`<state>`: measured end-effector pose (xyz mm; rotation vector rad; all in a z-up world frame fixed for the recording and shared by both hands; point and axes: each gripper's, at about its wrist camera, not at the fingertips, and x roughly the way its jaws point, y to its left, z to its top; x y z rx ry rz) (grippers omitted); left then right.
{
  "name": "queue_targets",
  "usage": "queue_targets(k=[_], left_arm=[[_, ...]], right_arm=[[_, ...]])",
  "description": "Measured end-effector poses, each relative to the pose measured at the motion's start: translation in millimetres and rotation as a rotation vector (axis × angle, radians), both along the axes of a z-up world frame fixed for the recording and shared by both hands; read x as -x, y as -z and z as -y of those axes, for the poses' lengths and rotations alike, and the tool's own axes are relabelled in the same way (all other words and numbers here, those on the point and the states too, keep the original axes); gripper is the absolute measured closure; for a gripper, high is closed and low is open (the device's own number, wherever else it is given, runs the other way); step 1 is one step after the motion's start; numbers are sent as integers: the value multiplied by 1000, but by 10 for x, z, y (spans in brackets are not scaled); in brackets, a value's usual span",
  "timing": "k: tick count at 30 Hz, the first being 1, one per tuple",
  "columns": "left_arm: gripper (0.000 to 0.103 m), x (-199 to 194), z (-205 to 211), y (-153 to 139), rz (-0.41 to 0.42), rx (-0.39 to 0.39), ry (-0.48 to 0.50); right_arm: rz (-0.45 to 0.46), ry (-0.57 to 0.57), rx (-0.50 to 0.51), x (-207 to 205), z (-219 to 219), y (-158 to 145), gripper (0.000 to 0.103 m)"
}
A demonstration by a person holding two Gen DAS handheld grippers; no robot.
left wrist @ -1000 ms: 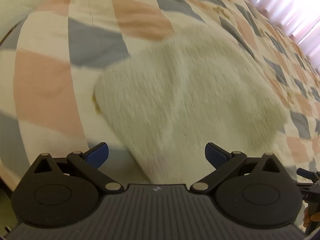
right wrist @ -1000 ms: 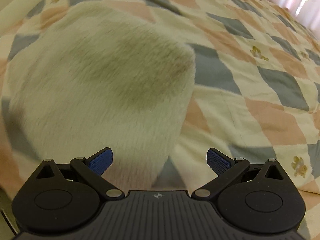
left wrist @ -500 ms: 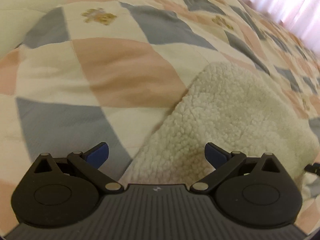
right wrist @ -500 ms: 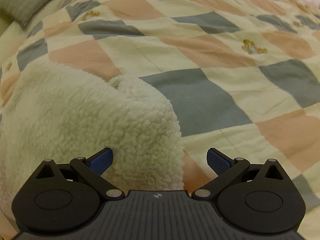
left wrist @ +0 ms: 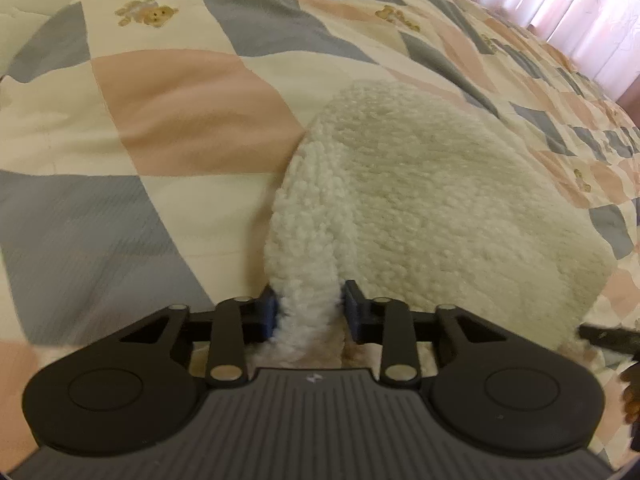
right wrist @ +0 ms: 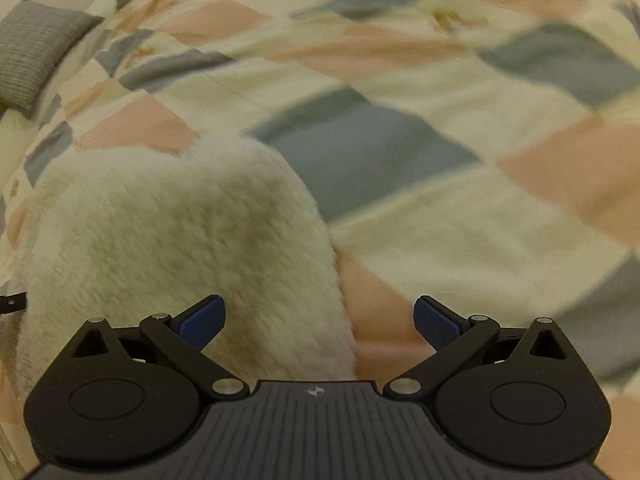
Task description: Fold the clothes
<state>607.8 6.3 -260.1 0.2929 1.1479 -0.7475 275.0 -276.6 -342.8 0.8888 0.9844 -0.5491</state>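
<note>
We look along two pairs of black tongs with blue pads, held over a bed covered by a patchwork quilt (left wrist: 192, 96) of cream, peach and grey-blue squares, some with small teddy bear prints.

The left tongs (left wrist: 310, 312) are clamped together on a raised fold at the near edge of a cream fleece garment (left wrist: 420, 200). The fleece spreads ahead and to the right of these tongs, lying on the quilt. Pale pink curtains (left wrist: 560, 4) hang far ahead to the right.

The right tongs (right wrist: 320, 320) stand wide apart, gripping nothing. The same fleece garment (right wrist: 168, 240) lies ahead and to their left, its rounded edge reaching between the pads. The left pad is over the fleece; the right pad is over bare quilt (right wrist: 460, 216). A grey cushion (right wrist: 36, 48) rests far ahead to the left. This view is blurred.
</note>
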Motion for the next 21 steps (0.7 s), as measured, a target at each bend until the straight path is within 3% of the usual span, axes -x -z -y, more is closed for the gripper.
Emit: queue_targets(k=[1,2,3,4,5,6,10,14,18,21], left_arm=[[84,66,-9,-59,2,5,0],[85,132,-19,-119,4,11,-1],[86,198,-28,-178,5,16,-1],[86,264,-38,-238,7,22,-2],[87,337,-45,-303,10,28,-1],[87,433,-47,-385,15,33,3],[88,1036,-24,-635,5,83,12],[89,1786,42,-803,-29,135,23],[89,2535,109,-972,-64,186,34],[89,3097,158,-1099,-89,225,42]], right_arm=[[3,-6,-45,6,-33,73,1],[6,-12,-91,11,-66,145,13],[10,-31,-139,0,-112,213,42],[18,-60,-169,-29,-176,236,59],[27,-73,-160,-39,-235,202,75],[45,-76,-152,-34,-280,153,80],[215,-16,-202,229,-254,-210,84],[338,-25,-181,711,-144,-754,85],[382,-41,-114,1410,42,-1287,85],[377,-22,-71,2161,223,-1600,85]])
